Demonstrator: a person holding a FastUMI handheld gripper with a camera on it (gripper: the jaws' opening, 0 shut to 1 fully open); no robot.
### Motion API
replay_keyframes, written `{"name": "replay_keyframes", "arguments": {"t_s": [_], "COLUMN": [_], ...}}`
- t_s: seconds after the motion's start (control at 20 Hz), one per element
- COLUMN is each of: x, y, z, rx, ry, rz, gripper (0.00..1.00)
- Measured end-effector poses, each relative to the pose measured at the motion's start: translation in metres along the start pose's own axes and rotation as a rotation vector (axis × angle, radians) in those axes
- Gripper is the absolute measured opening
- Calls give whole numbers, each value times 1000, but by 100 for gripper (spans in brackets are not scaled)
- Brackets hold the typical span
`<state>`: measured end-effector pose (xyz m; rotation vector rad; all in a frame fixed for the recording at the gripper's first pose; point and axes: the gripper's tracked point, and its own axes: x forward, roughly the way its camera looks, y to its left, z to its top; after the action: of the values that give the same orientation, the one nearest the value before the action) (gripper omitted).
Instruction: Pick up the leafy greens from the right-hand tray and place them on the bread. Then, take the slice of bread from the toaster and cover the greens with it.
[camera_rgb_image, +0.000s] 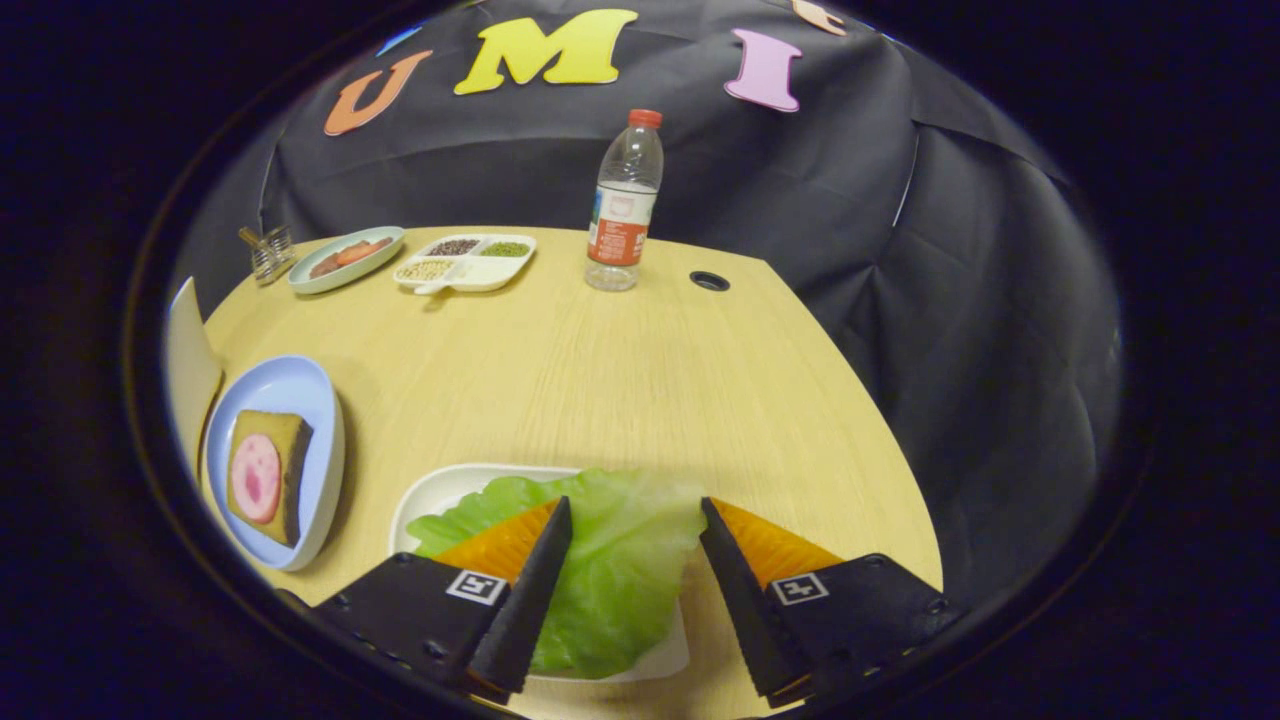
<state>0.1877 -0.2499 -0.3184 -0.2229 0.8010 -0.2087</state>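
Observation:
A green lettuce leaf (610, 560) lies on a white tray (440, 490) on the wooden table, right under my gripper (633, 505). The fingers stand open, one on each side of the leaf, with the leaf between and below them. To the left, a blue plate (290, 385) holds a slice of brown bread (285, 440) topped with a round pink slice of ham (255, 478).
At the far side of the table stand a clear water bottle (625, 205), a white divided dish of beans (465, 262), a pale green plate with food (345, 258) and a small metal rack (268, 250). A cable hole (709, 281) sits near the bottle. The table edge runs along the right.

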Motion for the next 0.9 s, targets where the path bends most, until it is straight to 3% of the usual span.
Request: {"name": "replay_keyframes", "arguments": {"t_s": [0.25,0.3,0.6,0.75,0.9], "x": [-9,-13,-48,-45,-44], "y": [-9,-6,21,18,26], "z": [11,10,21,11,-1], "rx": [54,70,90,79,98], "ry": [-17,-18,-68,-38,4], "rz": [-29,-13,137,114,166], "gripper": [11,5,2,1,2]}}
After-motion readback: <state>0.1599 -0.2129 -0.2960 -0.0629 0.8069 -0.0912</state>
